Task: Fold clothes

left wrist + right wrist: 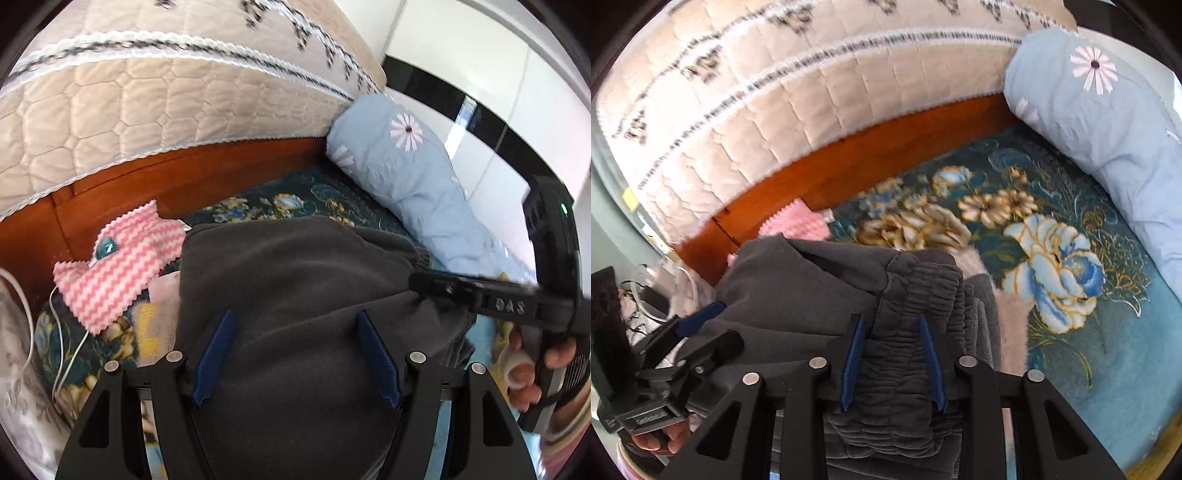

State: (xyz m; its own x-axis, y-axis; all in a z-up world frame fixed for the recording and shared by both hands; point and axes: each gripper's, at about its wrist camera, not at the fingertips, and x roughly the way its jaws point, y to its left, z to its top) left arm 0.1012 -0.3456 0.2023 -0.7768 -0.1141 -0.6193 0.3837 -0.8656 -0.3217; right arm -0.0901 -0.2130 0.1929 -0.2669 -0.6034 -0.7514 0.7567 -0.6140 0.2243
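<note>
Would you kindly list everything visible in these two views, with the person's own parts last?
sweatpants: one, dark grey, lying on the blanket, elastic waistband between the right tool's fingers
blanket: one, teal floral, under everything
quilt roll: one, light blue, daisies, at right
cloth: one, pink-white zigzag, by the headboard
headboard: one, brown wood, quilted beige cover above
cable: one, white, at left
left tool: open over the sweatpants
right tool: closed on the waistband

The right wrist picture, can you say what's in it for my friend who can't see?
The right gripper pinches the gathered elastic waistband of dark grey trousers lying on a teal flowered blanket. The left gripper, held in a hand, sits at the trousers' left edge. Behind are a quilted beige mattress and a light blue pillow.
</note>
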